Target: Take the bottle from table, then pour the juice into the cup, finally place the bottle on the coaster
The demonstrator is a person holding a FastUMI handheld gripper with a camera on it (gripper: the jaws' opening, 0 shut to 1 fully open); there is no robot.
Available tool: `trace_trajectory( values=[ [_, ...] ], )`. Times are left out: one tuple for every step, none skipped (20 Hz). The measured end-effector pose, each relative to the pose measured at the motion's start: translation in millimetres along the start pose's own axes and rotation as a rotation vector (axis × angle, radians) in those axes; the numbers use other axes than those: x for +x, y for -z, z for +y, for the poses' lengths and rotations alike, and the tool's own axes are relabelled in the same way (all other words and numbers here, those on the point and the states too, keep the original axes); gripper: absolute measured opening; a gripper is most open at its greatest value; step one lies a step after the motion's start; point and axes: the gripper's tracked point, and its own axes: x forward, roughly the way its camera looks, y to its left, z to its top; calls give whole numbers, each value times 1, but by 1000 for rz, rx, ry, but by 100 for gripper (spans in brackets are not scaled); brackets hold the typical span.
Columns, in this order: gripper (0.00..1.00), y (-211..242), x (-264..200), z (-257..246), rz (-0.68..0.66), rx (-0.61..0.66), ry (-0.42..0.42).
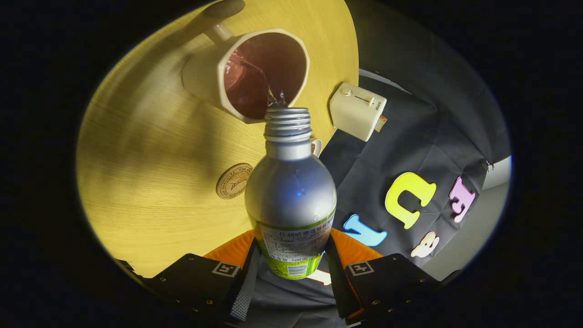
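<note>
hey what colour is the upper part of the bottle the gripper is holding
Silver-grey metal, with a green-edged label lower down. The gripper view shows the bottle clamped in the gripper, tipped toward the cup.

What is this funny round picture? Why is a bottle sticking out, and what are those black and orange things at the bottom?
The camera rides on a grabbing tool that a person holds. It looks forward along the tool's two black and orange fingers, so they show at the bottom. Both fingers squeeze a silver bottle with its cap off. The bottle is tipped, and juice is pouring from it into a cream cup on the round wooden table. Beside the bottle lies a small round coaster, where the bottle goes later. Past the cup, at the table's edge, stands a little cream box.
</note>
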Motion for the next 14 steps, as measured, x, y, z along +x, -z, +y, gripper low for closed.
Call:
trace_trajectory(
  values=[
    [71,1,0,-2,1,-13,0],
    [71,1,1,-4,3,-28,2],
    [71,2,0,-5,5,-42,5],
    [71,2,0,-7,7,-52,9],
    [71,3,0,-9,6,-61,10],
    [71,1,0,-12,2,-73,15],
    [71,1,-1,-14,0,-88,21],
    [71,-1,-2,-16,-4,-100,26],
    [71,-1,-1,-17,-7,-107,28],
    [71,-3,-3,-17,-9,-112,30],
    [71,-2,-4,-16,-10,-114,30],
    [71,-3,-3,-16,-8,-116,28],
    [71,-2,-3,-17,-5,-120,28],
    [71,-2,-4,-17,-6,-126,31]
  ],
)
